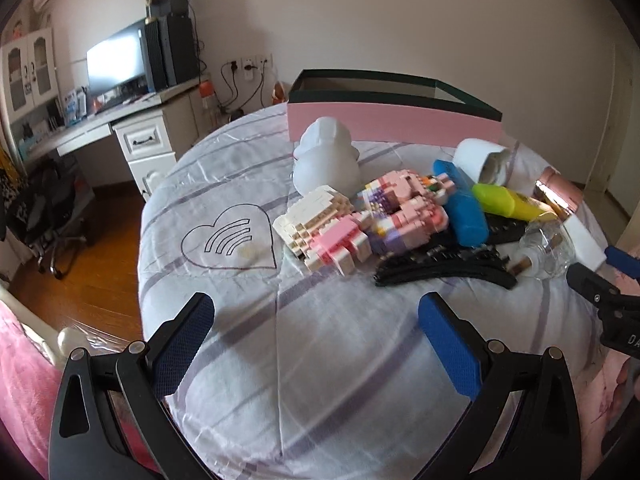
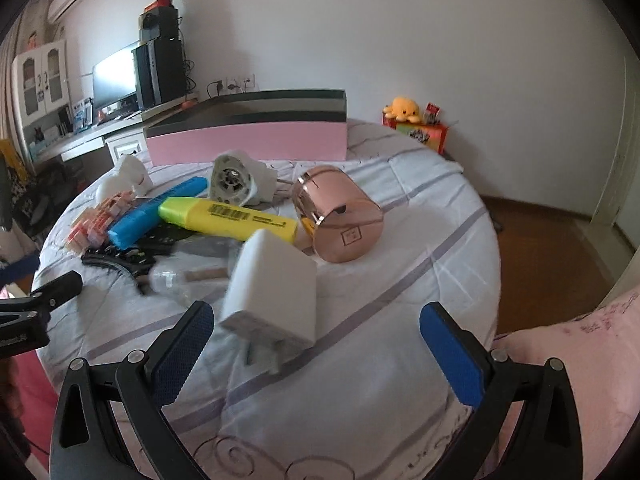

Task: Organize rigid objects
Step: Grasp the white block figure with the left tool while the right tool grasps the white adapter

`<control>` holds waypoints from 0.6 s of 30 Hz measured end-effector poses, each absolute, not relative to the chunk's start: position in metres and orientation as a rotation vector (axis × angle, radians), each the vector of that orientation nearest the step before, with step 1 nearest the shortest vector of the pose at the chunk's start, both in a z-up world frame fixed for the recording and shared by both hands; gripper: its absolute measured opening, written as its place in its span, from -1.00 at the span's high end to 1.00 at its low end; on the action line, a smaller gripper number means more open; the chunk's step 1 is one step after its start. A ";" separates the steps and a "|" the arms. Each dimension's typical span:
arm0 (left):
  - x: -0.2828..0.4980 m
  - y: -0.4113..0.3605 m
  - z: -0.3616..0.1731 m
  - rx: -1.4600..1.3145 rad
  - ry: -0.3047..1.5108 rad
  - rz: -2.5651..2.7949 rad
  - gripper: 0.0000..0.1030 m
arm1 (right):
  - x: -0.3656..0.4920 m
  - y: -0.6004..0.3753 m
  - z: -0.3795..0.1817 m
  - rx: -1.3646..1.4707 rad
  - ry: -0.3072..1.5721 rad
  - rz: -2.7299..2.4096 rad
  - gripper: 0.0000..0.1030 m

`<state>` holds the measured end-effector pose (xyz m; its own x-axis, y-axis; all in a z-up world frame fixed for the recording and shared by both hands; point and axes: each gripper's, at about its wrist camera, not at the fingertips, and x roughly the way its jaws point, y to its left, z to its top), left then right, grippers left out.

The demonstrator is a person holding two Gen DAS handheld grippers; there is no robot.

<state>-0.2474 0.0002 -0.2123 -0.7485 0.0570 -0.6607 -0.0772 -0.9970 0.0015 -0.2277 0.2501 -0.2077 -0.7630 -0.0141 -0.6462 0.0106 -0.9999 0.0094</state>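
At the far left of the left wrist view a desk point(image 1: 120, 116) carries a monitor point(image 1: 116, 62), with an office chair point(image 1: 52, 216) below it on the wooden floor. The bed point(image 1: 320, 360), under a striped white cover with a heart outline, fills the middle of the frame. The left hand-held gripper point(image 1: 316, 344) hangs at the bottom centre, its jaws spread wide with nothing between them, above bare cover in front of the pile.

Centre frame, a white figurine point(image 1: 326, 160) stands before the pink box point(image 1: 394, 124) at the upper middle. Just right of it a pink and white block model point(image 1: 360, 220) lies on its side, touching a black comb-like piece point(image 1: 444, 268). A blue highlighter point(image 1: 460, 204) lies over the black things, with a yellow highlighter point(image 1: 508, 200) beside it and a white cylinder point(image 1: 482, 158) behind. A clear glass bottle point(image 1: 548, 252) lies toward the right edge.

In the right wrist view the white charger block point(image 2: 272, 292) sits low in the centre, blurred, its near end between the fingers of the right hand-held gripper point(image 2: 316, 344), whose jaws stand wide apart and grip nothing. Right of the charger a rose-gold canister point(image 2: 340, 216) lies on its side. At the upper right a yellow plush toy point(image 2: 402, 108) sits on a colourful box point(image 2: 424, 134) against the wall.
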 end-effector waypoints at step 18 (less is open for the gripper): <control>-0.264 -0.030 -0.199 -1.166 -0.063 2.790 -1.00 | -0.251 0.255 -0.204 1.107 0.008 -2.817 -0.13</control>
<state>-0.2642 -0.0297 -0.1994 -0.6970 0.1240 -0.7062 -0.0920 -0.9923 -0.0834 -0.2509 0.2550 -0.2044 -0.7265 -0.1050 -0.6791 0.1088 -0.9934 0.0372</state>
